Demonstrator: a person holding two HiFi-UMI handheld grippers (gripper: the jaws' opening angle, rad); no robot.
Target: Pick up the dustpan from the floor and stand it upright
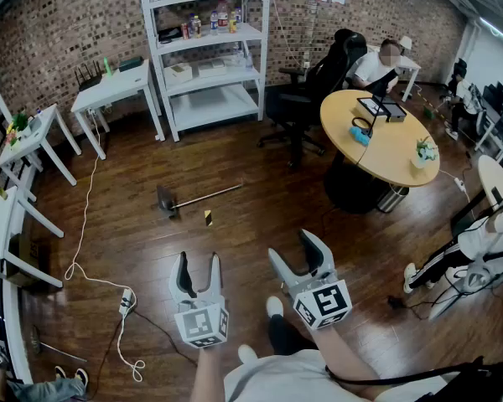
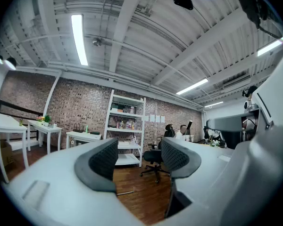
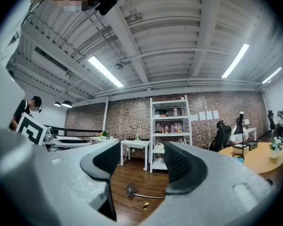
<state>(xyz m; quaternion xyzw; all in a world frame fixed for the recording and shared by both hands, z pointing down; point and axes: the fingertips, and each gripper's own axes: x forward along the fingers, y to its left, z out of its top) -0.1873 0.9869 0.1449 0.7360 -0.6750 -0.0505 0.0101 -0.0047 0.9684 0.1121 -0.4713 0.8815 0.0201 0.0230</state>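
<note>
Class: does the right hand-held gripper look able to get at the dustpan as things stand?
Probably yes, though not from here: the dustpan lies on open floor ahead, nothing tall in the way, and the right hand-held gripper is open and empty, but well short.

floor, mid-room: we find the dark long-handled dustpan [image 1: 166, 200] lying flat on the brown wooden plank floor [image 1: 260, 195], handle running off to the right. a small yellow object [image 1: 208, 217] lies just on our side of the handle.

behind the dustpan, against the red brick wall [image 1: 59, 23]: the white metal shelf unit [image 1: 205, 48], with the white rectangular side table [image 1: 113, 86] to its left.

right of the shelves: the black office chair [image 1: 306, 99], then the round wooden-topped table [image 1: 386, 145].

left of the dustpan, the white cable [image 1: 85, 216] trails towards us to the white power strip [image 1: 126, 302]. left gripper [image 1: 198, 262] and right gripper [image 1: 295, 249] sit nearest us, side by side, well apart from the dustpan.
</note>
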